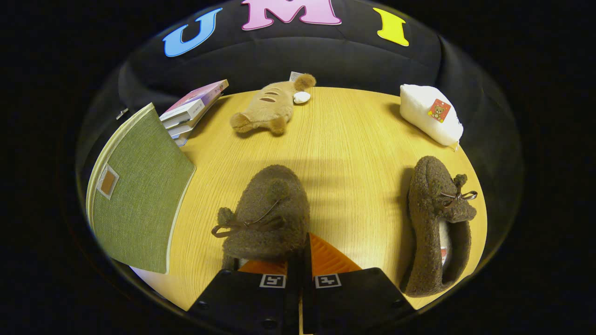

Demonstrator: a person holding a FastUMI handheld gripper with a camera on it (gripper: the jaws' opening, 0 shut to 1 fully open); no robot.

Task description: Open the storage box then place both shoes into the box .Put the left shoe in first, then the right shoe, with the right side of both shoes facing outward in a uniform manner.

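The round wooden table (pixel 344 139) carries it all, and on its left side the green fabric storage box (pixel 139 195) stands with its lid up, a tan patch on the cloth. Two fuzzy brown slippers with thin bow laces follow: one slipper (pixel 267 214) is nipped at its heel edge by the gripper (pixel 300 253), fingers closed on it, while the other slipper (pixel 437 228) lies well to the right, opening showing. Beyond sit a tan plush toy (pixel 272 107), a white pillow (pixel 430 114) and stacked books (pixel 193 109).
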